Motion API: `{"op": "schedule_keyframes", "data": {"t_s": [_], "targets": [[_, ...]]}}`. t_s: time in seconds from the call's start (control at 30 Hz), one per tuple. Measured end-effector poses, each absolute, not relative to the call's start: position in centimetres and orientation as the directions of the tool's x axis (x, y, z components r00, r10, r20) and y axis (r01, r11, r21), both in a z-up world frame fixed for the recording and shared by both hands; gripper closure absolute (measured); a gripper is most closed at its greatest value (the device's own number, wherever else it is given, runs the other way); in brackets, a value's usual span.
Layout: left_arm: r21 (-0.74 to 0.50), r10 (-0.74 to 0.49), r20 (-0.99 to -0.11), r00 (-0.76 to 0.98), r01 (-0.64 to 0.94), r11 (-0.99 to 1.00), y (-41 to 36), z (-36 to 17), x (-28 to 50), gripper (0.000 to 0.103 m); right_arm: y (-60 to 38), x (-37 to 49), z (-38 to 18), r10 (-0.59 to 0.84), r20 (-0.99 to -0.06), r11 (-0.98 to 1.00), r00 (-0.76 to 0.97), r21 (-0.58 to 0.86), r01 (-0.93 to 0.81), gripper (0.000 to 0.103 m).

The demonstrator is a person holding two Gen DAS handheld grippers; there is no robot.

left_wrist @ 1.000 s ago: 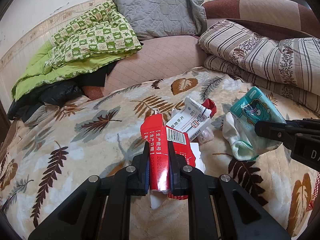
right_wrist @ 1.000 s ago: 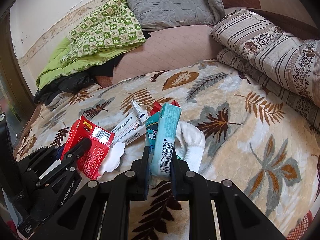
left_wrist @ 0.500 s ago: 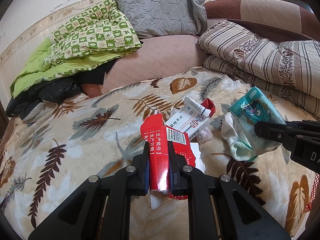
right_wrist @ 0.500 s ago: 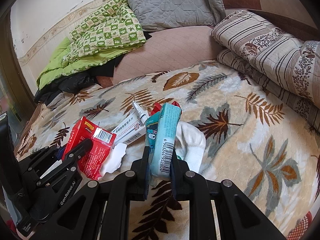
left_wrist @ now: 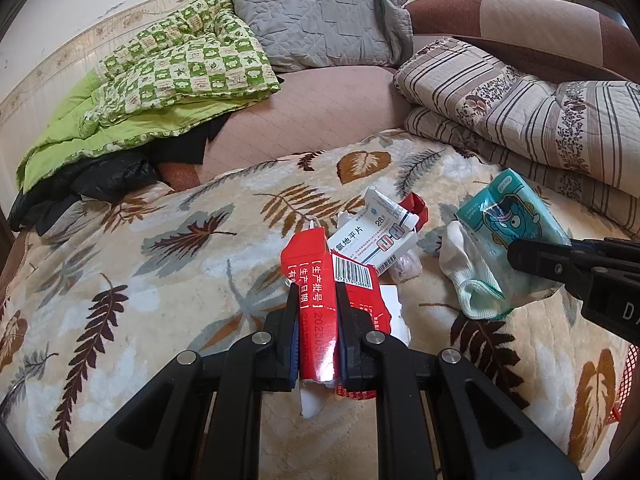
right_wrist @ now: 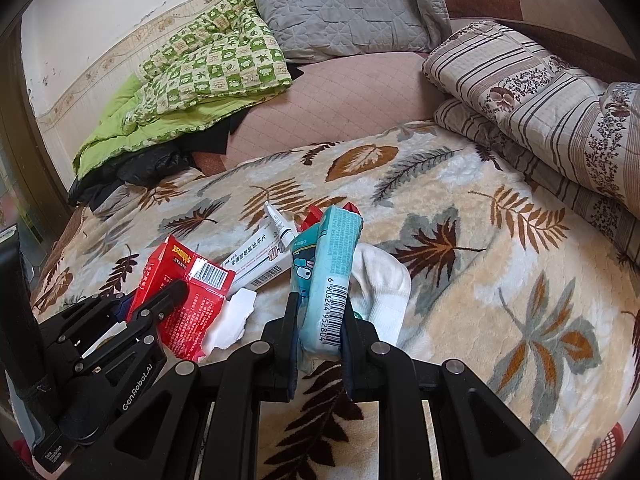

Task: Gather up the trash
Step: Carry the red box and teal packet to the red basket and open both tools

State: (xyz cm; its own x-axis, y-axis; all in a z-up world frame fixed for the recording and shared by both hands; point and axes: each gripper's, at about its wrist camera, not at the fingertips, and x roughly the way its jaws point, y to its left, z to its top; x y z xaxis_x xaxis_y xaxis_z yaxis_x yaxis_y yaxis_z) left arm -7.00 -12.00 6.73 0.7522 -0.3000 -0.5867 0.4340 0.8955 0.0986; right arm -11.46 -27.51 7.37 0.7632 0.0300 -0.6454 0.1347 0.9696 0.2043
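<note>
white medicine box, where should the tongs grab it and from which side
Grip the white medicine box across its narrow width near the barcode end, coming from above on the near side. It lies flat and long, with a tube resting at its far end, so that end looks awkward.

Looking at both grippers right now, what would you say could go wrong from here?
1. The left gripper pinches only the lower edge of the torn red carton; the flimsy card may tear or slip out.
2. The white sock lies against the teal tissue pack in the right gripper; it might get dragged along as trash.
3. The white medicine box and ripped white paper could be left behind on the blanket.
</note>
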Motion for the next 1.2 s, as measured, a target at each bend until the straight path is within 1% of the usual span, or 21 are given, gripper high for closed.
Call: {"op": "schedule_keyframes", "data": {"t_s": [0.37,0.5,0.63,0.73,0.83,0.93,1.03,1.2], "targets": [[0.089,-0.315,-0.589,0.744,0.447,0.890,-11.9,6.7,-7.7,0.089,-27.9,-11.8,7.5,0.019,-0.639,0.968,0.769,0.203,0.145,0.085],[0.075,-0.330,-0.586,0.740,0.455,0.887,-11.6,7.1,-8.7,0.089,-28.8,-12.9,8.0,0.017,-0.628,0.956,0.778,0.237,0.170,0.085],[0.041,-0.369,-0.579,0.727,0.478,0.877,-11.5,8.1,-10.2,0.089,-29.3,-15.1,8.9,0.006,-0.613,0.946,0.790,0.261,0.195,0.085],[0.021,-0.412,-0.571,0.710,0.515,0.857,-12.1,8.9,-12.2,0.089,-30.1,-18.0,10.1,-0.024,-0.588,0.942,0.808,0.258,0.216,0.085],[0.017,-0.461,-0.565,0.684,0.568,0.823,-13.7,9.5,-14.8,0.089,-31.8,-21.8,10.8,-0.053,-0.560,0.921,0.827,0.293,0.257,0.085],[-0.002,-0.527,-0.574,0.626,0.643,0.766,-15.9,9.9,-17.3,0.089,-34.4,-26.5,10.5,-0.086,-0.553,0.880,0.829,0.348,0.324,0.085],[-0.027,-0.592,-0.590,0.549,0.720,0.694,-19.1,10.1,-19.9,0.089,-37.6,-31.3,10.2,-0.109,-0.560,0.836,0.821,0.396,0.381,0.085],[-0.038,-0.664,-0.610,0.431,0.822,0.568,-24.9,9.7,-24.4,0.089,-42.7,-39.3,8.9,-0.240,-0.603,0.766,0.761,0.363,0.530,0.085]]}}
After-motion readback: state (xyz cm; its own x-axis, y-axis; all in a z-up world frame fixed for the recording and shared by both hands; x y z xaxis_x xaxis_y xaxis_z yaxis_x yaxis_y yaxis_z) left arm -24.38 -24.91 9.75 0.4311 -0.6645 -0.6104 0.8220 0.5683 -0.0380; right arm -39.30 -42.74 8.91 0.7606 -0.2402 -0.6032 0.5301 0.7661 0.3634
